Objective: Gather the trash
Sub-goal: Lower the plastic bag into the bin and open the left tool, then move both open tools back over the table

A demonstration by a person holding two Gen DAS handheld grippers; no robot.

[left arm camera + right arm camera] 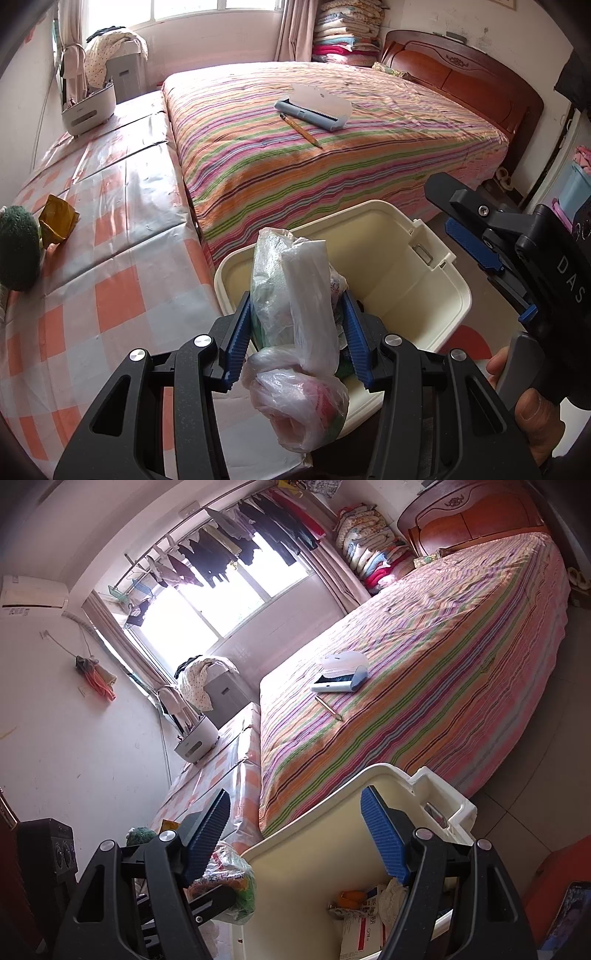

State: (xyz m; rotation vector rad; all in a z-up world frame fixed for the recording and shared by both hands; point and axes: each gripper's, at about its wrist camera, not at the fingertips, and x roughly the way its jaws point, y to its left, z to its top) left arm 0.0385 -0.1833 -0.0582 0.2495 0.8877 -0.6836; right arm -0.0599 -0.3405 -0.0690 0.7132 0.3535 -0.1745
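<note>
The left gripper (295, 332) is clamped on a bundle of crumpled plastic bags (295, 314); both blue pads press into its sides in the lower middle of the left wrist view. The bundle hangs over the near rim of the cream bin (388, 236), which fills the lower right of that view. At the right edge the right gripper (465, 236) shows with a hand (532, 413) on its grip.

In the right wrist view, the right gripper (299, 834) stands spread with nothing between its fingers (384, 834). Below them, at the bottom of the frame, the bin (436, 794) holds a paper packet (360, 923) and orange scrap (351, 897). On the checked table (122, 229) at the left of the left wrist view lie a crumpled yellow wrapper (57, 221) and a broccoli head (18, 247). A striped bed (332, 155) fills the upper middle.
</note>
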